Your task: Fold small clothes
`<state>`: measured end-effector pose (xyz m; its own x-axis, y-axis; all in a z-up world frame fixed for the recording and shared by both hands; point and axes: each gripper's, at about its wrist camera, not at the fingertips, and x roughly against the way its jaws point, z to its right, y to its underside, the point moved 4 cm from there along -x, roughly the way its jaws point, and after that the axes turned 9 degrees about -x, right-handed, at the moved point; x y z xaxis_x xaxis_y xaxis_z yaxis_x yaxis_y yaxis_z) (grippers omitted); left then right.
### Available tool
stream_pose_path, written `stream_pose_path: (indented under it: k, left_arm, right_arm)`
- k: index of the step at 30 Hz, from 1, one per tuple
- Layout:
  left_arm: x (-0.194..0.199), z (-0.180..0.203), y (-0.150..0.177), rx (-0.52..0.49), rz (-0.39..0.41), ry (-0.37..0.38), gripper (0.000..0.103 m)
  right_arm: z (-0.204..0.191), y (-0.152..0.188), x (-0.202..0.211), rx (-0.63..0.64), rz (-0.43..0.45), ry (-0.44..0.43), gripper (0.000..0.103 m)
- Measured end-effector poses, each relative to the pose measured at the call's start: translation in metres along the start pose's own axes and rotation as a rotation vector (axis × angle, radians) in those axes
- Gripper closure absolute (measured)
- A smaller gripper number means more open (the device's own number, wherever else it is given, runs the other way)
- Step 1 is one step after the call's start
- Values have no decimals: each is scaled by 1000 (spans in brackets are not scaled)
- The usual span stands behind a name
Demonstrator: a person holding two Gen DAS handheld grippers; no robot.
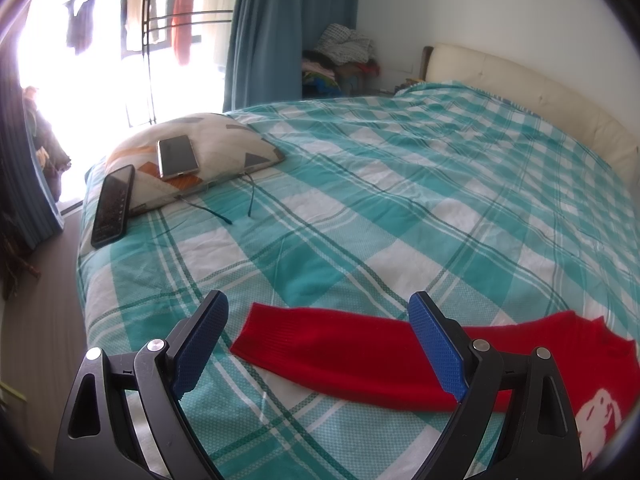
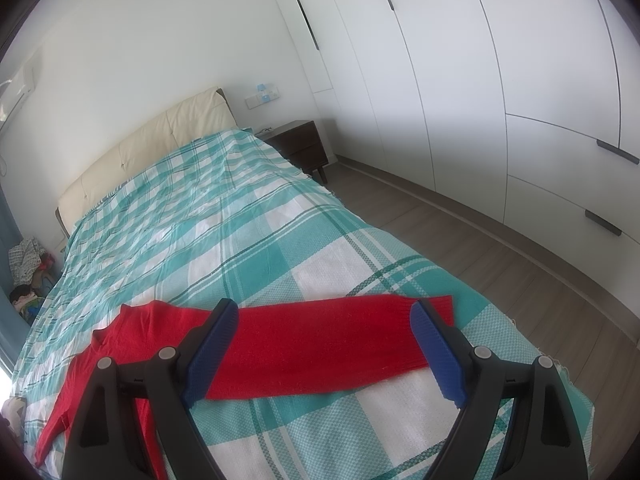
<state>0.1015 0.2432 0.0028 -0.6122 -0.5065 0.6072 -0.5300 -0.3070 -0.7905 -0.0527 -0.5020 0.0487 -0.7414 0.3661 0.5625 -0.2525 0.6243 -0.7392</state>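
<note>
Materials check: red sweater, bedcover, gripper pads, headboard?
Red sweater: knit, likely wool or acrylic; matte, with a ribbed cuff at the sleeve end.
Bedcover: thin woven cotton-like cloth; the weave grain shows, and it wrinkles lightly.
Gripper pads: blue, probably rubber or printed plastic, with a fine gridded texture.
Headboard: cream leather or faux leather; smooth padded panels with a slight sheen.

Red sweater (image 2: 320, 344) on a teal-and-white checked bedspread (image 2: 224, 216); blue-padded black grippers

Bright daylight, window (image 1: 100, 60) blown out to glare, fisheye bending, dark vignetted corners, distant detail perhaps slightly soft
</note>
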Motion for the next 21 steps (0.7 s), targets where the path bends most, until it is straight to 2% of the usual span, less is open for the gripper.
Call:
stream_pose_path:
  k: [21]
  left_arm:
    - [0,1,0,2,-4,5,10]
  right_arm:
    - [2,0,1,-3,2,-2,16]
